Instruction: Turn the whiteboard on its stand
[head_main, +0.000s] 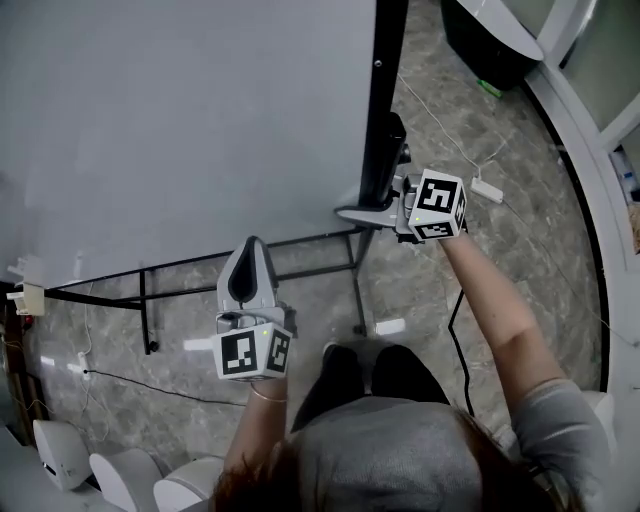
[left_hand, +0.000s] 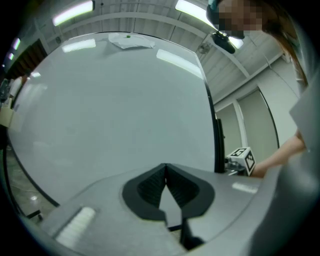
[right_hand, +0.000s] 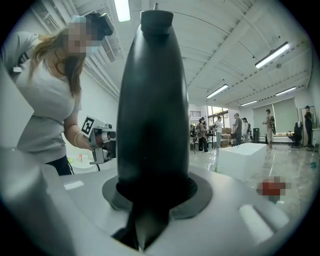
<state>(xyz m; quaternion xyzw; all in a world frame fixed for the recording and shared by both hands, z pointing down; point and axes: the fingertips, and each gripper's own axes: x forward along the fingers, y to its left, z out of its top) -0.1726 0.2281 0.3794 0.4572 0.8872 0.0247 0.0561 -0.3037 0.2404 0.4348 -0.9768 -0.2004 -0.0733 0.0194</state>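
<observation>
Marbled floor (head_main: 545, 200) lay under the whiteboard (head_main: 180, 130). The right tongs (head_main: 368, 210) gripped its black frame; the left tongs (head_main: 250, 250) were closed, empty.

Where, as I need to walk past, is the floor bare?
Bare floor lies between the person's right arm and the curved white strip. Crowded: a power strip beside the post, a black cable and white objects lower left.
</observation>
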